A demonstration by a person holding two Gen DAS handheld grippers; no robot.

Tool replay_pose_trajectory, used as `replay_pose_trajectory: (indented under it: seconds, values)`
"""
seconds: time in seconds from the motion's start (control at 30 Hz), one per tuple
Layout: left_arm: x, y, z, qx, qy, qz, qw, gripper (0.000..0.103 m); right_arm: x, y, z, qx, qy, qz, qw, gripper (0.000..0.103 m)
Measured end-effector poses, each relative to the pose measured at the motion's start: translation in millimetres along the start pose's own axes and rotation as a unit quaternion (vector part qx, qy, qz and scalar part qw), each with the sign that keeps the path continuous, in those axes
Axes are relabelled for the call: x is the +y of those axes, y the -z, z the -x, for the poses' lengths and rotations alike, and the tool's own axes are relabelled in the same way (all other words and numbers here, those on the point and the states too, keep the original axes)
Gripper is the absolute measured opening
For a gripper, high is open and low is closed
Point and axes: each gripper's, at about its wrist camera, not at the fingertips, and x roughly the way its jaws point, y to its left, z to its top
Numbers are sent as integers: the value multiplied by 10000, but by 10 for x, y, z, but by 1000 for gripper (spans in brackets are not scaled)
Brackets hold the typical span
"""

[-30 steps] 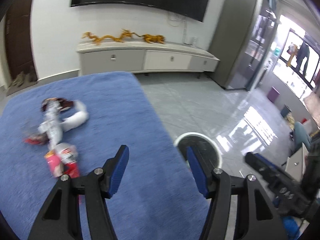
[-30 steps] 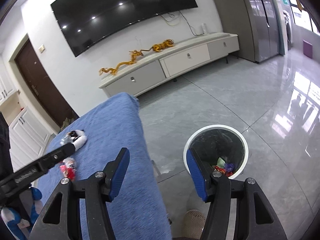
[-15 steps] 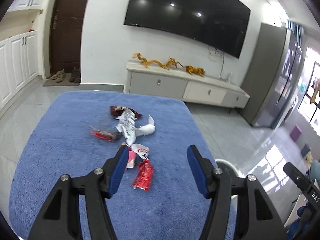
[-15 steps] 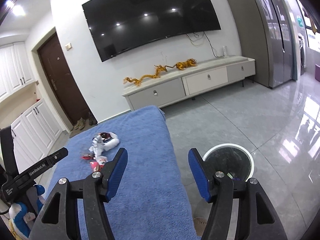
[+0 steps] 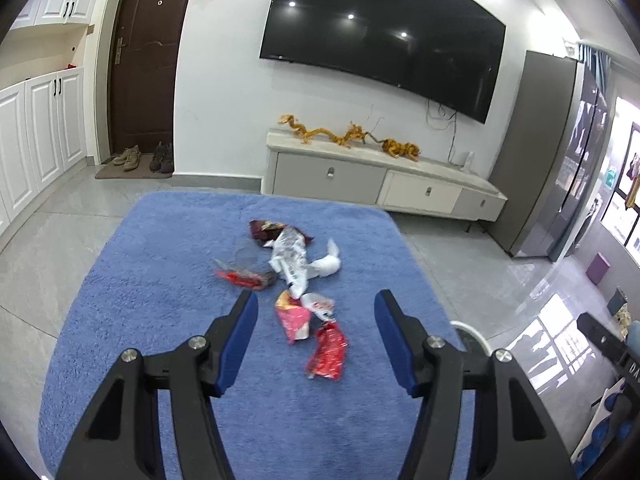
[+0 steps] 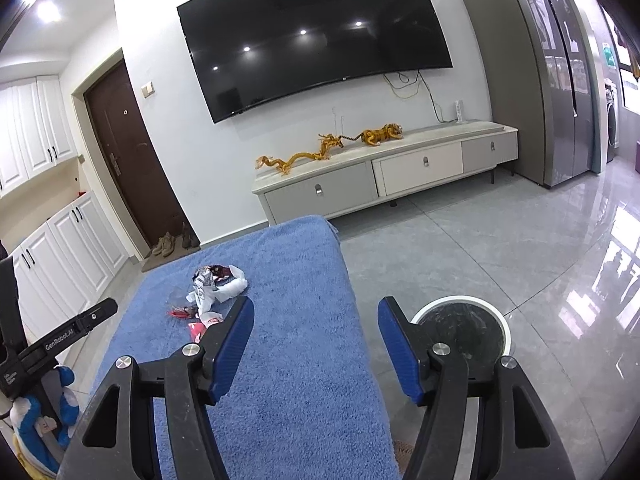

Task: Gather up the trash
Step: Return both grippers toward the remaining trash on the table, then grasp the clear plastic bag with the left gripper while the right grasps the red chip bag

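Left wrist view showed the left gripper [image 5: 316, 312] released, wrappers [image 5: 310, 316] lying between its fingers on the tabletop [image 5: 160, 280]; right gripper [image 6: 316, 318] released, bin [image 6: 464, 328] beyond its right finger.

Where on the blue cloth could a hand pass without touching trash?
Bare blue cloth runs left of the wrapper cluster and along the near edge, behind the red wrapper. The middle, from cluster to pink wrapper, is crowded.
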Motion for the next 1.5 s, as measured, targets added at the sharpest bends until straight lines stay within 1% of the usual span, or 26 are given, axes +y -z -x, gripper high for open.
replay_pose_trajectory:
  seconds: [0.17, 0.3, 0.4, 0.5, 0.63, 0.77, 0.87, 1.0, 1.07, 1.17, 1.23, 1.33, 1.4, 1.5]
  values:
    - [201, 86, -184, 134, -171, -137, 9997, 59, -12, -6, -195, 108, -69, -45, 9999, 62]
    - [521, 156, -372, 400, -211, 105, 9989, 59, -5, 7, -388, 217, -239, 3, 9995, 62]
    - [786, 222, -518, 586, -328, 289, 9973, 59, 13, 27, -549, 354, -417, 115, 9984, 62]
    - [966, 308, -661, 792, -278, 423, 9956, 59, 92, 80, -738, 522, -590, 218, 9967, 62]
    - [977, 393, -858, 1006, -150, 366, 9941, 58, 168, 154, -1013, 775, -756, 269, 9938, 62]
    - [953, 374, -1072, 1116, 36, 350, 9931, 58, 246, 227, -1261, 1058, -988, 358, 9888, 62]
    - [941, 334, -1224, 1169, 277, 407, 9919, 58, 332, 279, -1411, 1249, -1199, 469, 9838, 55]
    - [1018, 212, -1433, 1160, 260, 538, 9915, 58, 485, 361, -1631, 1531, -1511, 621, 9746, 50]
    - [1069, 121, -1516, 1091, 236, 547, 9922, 58, 577, 404, -1723, 1640, -1683, 702, 9694, 50]
    - [1100, -36, -1643, 984, 207, 444, 9939, 58, 733, 463, -1872, 1807, -1925, 790, 9613, 50]
    - [1089, -142, -1732, 938, 270, 326, 9947, 59, 834, 501, -1956, 1901, -2020, 870, 9568, 50]
    - [1030, -281, -1890, 877, 290, 0, 9957, 59, 974, 554, -2074, 2031, -2145, 989, 9502, 50]
    - [991, -334, -2028, 925, 291, -214, 9951, 59, 1037, 575, -2133, 2091, -2186, 1054, 9473, 50]
    - [994, -310, -2239, 1190, 408, -310, 9916, 59, 1094, 617, -2197, 2166, -2196, 1117, 9446, 50]
